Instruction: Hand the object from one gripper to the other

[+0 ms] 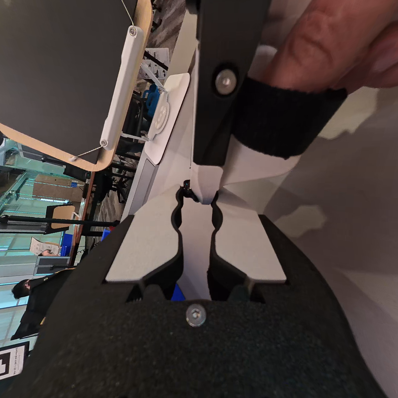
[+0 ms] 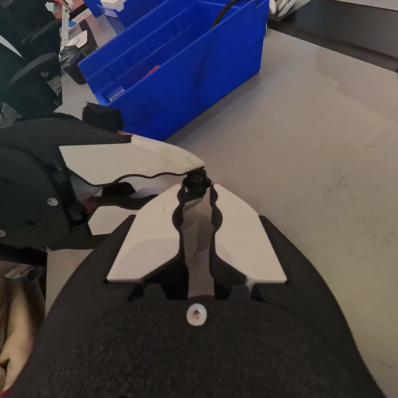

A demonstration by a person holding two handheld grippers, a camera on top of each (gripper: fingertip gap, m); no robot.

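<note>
A small black knob (image 2: 196,182) with a metal stud under it is held over the grey table (image 2: 301,150). My left gripper (image 2: 199,185) comes in from the left, turned on its side. Its upper finger (image 2: 129,159) lies on top of the knob and its lower finger is mostly hidden. My right gripper (image 2: 197,187) has a pad against each side of the knob. In the left wrist view the knob (image 1: 187,189) sits against the left pad of my left gripper (image 1: 197,193). A white fingertip (image 1: 205,185) of the right gripper covers the rest of the knob.
A blue plastic bin (image 2: 183,71) with dividers stands on the table just behind the grippers. A person's hand (image 1: 333,43) in a black strap holds the right gripper. Chairs and a person (image 1: 28,301) are off to the side of the table. Less than 4 cm separates the two grippers' tips.
</note>
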